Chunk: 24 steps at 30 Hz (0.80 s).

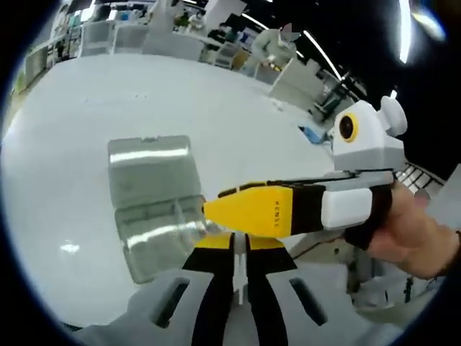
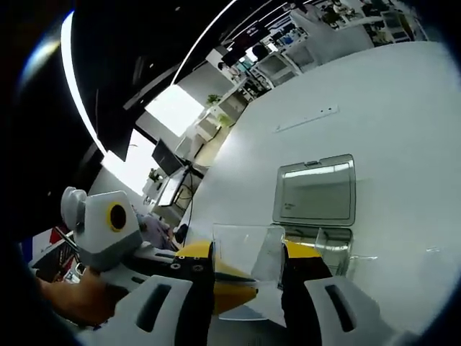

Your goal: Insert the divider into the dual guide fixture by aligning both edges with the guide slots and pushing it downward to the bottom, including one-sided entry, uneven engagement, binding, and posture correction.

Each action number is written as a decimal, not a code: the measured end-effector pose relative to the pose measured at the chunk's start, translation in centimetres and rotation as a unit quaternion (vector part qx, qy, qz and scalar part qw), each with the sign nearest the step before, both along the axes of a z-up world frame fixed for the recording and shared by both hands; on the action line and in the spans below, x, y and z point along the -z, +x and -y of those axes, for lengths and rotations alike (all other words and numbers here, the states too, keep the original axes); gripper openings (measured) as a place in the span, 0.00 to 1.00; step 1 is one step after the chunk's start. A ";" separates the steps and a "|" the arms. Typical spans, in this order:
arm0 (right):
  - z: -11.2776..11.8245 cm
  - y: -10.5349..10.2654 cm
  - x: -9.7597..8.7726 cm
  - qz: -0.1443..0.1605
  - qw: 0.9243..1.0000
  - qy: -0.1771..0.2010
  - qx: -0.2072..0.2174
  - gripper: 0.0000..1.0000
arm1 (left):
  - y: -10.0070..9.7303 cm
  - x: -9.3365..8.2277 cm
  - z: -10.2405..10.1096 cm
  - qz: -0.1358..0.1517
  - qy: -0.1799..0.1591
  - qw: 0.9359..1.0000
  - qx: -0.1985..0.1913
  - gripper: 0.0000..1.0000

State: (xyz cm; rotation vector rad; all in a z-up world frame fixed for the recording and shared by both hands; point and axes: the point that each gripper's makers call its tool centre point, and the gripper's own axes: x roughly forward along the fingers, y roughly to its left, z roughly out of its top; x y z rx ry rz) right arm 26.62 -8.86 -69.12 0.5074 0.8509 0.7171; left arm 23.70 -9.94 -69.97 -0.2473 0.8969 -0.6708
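**Clear divider held above the open case, not yet in its slots**

Transparent plastic is what makes this step hard: the divider [image 2: 248, 270] sits grasped between the right gripper [image 2: 248, 285] jaws, spread around the sheet's two side edges, and its edges are faint against the white tabletop [image 2: 403, 108]. The clear case [image 1: 155, 205] that seems to serve as the guide fixture lies open, lid flat, well in from the tabletop's edges. The left gripper [image 1: 239, 270] has its jaws clenched together, holding nothing, pointed at the case's near side. To do this well, I would level the sheet first, start both edges together, then press evenly. If one side enters alone, lift and square rather than force. The left gripper could steady the case.
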 end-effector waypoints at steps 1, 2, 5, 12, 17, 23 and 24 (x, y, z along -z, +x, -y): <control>0.0 0.0 0.0 0.000 1.000 0.000 0.000 0.32 | 0.0 0.0 0.0 0.002 0.002 1.000 0.000 0.03; 0.1 0.0 0.0 -0.003 1.000 -0.001 0.002 0.32 | 0.0 0.0 0.1 0.000 0.001 1.000 0.000 0.03; 0.2 0.0 0.0 -0.001 1.000 -0.001 0.003 0.32 | 0.0 0.0 0.2 -0.004 -0.003 1.000 -0.005 0.02; 0.1 -0.2 0.1 -0.005 1.000 0.003 0.000 0.33 | -0.2 -0.1 0.2 -0.010 -0.012 1.000 0.003 0.02; -0.1 -0.2 0.1 -0.006 1.000 0.010 -0.004 0.33 | -0.4 -0.2 0.1 -0.025 -0.026 0.999 0.003 0.01; -0.3 -0.2 -0.3 -0.004 1.000 0.019 -0.011 0.33 | -0.2 -0.4 -0.1 -0.028 -0.039 0.999 0.006 0.01; -0.3 -0.3 -0.3 -0.005 1.000 0.019 -0.012 0.33 | -0.3 -0.5 -0.1 -0.033 -0.042 0.999 0.007 0.01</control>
